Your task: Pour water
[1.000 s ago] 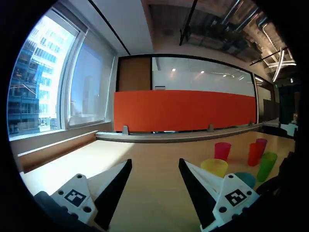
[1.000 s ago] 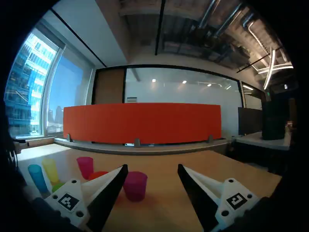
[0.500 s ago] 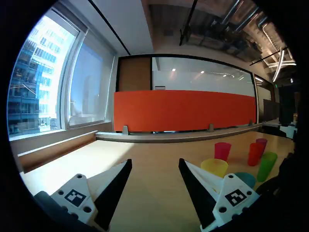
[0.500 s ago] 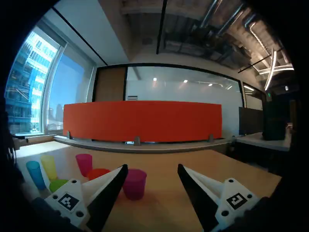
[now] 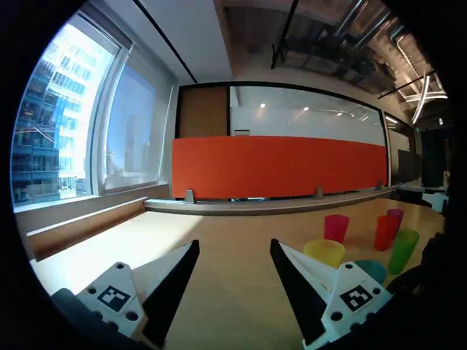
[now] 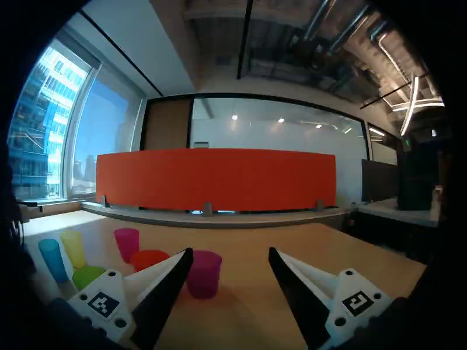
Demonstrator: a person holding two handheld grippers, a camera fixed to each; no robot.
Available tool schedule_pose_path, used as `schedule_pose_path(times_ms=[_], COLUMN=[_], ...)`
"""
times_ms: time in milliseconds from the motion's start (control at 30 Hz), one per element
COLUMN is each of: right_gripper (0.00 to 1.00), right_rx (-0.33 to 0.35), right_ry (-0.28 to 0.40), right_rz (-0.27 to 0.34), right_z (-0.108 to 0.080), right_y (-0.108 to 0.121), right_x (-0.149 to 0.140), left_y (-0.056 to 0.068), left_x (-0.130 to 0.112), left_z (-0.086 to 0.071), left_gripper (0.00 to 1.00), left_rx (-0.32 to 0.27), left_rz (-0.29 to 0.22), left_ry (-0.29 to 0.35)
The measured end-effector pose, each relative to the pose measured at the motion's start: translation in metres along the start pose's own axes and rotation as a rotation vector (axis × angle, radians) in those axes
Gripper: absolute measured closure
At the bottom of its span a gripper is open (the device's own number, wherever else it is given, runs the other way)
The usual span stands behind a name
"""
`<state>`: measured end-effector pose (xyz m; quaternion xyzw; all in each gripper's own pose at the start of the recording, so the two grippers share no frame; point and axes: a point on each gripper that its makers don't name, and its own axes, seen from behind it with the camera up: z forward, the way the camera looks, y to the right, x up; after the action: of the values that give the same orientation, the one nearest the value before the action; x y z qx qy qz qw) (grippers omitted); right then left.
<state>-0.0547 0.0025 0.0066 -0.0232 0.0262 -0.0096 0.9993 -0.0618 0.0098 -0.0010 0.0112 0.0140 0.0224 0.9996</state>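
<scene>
Several coloured plastic cups stand on a wooden table (image 5: 233, 280). In the left gripper view they are at the right: yellow cup (image 5: 324, 251), pink cup (image 5: 336, 227), orange cup (image 5: 385, 232), purple cup (image 5: 396, 216), green cup (image 5: 404, 249), teal cup (image 5: 372, 270). My left gripper (image 5: 233, 256) is open over bare table, left of the cups. In the right gripper view the purple cup (image 6: 203, 273) stands just inside the left finger of my open right gripper (image 6: 230, 262); orange cup (image 6: 148, 259), pink cup (image 6: 126, 244), green cup (image 6: 89, 275), yellow cup (image 6: 73, 248), blue cup (image 6: 52, 259) lie further left.
An orange divider panel (image 5: 279, 167) runs along the table's far edge. Large windows (image 5: 52, 134) are on the left. A neighbouring desk (image 6: 403, 213) with a dark object stands at the right.
The right gripper's view has tipped slightly downward, so the cups and table sit a little higher in it. The left gripper has not moved.
</scene>
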Motion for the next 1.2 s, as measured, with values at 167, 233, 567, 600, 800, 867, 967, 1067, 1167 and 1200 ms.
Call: schedule_pose_path(times_ms=[167,233,567,600,800,867,967,1067,1167,1200], right_gripper=[0.00,0.00,0.01,0.01,0.00,0.00,0.00,0.00,0.00,0.00], right_rx=[0.001,0.003,0.007,0.009,0.019,0.019,0.019,0.019,0.019,0.019], right_ry=[-0.013,-0.017,-0.022,-0.022,-0.023,-0.024,-0.024,-0.024,-0.024,-0.024], right_rz=[0.006,0.006,0.007,0.007,0.007,0.007,0.007,0.007,0.007,0.007], right_z=[0.0014,0.0018,0.0023,0.0024,0.0022,0.0022,0.0022,0.0023,0.0022,0.0022], right_y=[0.0012,0.0012,0.0007,0.0002,-0.0018,-0.0017,-0.0016,-0.0016,-0.0018,-0.0019], right_x=[-0.0052,-0.0058,-0.0052,-0.0053,-0.0052,-0.0055,-0.0057,-0.0051,-0.0048,-0.0047], left_y=[0.0002,0.0001,0.0002,0.0002,0.0003,0.0001,-0.0002,-0.0004,-0.0005,-0.0006], left_x=[-0.0001,-0.0003,0.0002,0.0002,-0.0003,-0.0003,-0.0002,-0.0004,-0.0006,-0.0006], left_z=[-0.0009,-0.0014,-0.0003,-0.0001,0.0003,0.0002,0.0000,-0.0001,-0.0009,-0.0012], left_gripper=[0.11,0.11,0.11,0.11,0.11,0.11,0.11,0.11,0.11,0.11], left_rx=[0.000,0.000,0.000,0.000,0.000,0.000,0.000,0.000,0.000,0.001], left_rz=[0.000,0.000,0.000,0.000,0.000,0.000,0.000,0.000,0.000,0.000], left_ry=[0.000,0.000,0.000,0.000,0.000,0.000,0.000,0.000,0.000,0.000])
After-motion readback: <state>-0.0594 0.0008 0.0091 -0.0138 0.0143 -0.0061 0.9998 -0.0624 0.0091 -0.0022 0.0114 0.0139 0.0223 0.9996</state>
